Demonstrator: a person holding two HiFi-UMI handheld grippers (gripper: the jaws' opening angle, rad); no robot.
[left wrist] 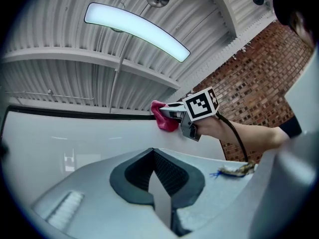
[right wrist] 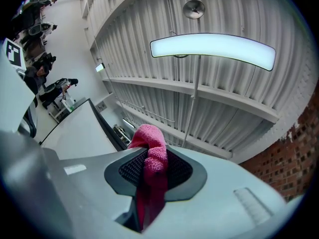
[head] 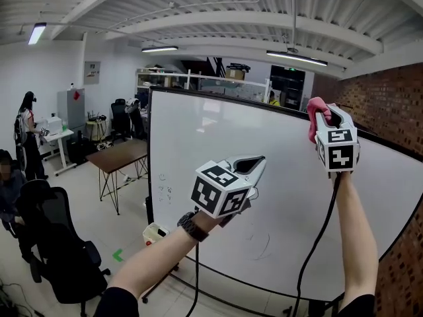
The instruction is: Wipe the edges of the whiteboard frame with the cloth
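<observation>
1. Your right gripper (right wrist: 149, 169) has its jaws clamped on the pink cloth (right wrist: 151, 146). The cloth bunches above the pads and trails down between them.
2. Your left gripper (left wrist: 158, 183) has its jaws pressed together, with nothing between them.
3. You hold the cloth high, at the black top edge of the whiteboard frame (head: 251, 104), toward its right end.
4. Your left gripper sits lower, in front of the white board surface (head: 277, 197), well apart from the right gripper.
5. Faint marker scribbles (head: 165, 190) show on the board's lower left.
6. A brick wall (head: 390, 104) stands to your right; a brown table (head: 119, 156) and a black chair (head: 56, 243) stand to your left.
</observation>
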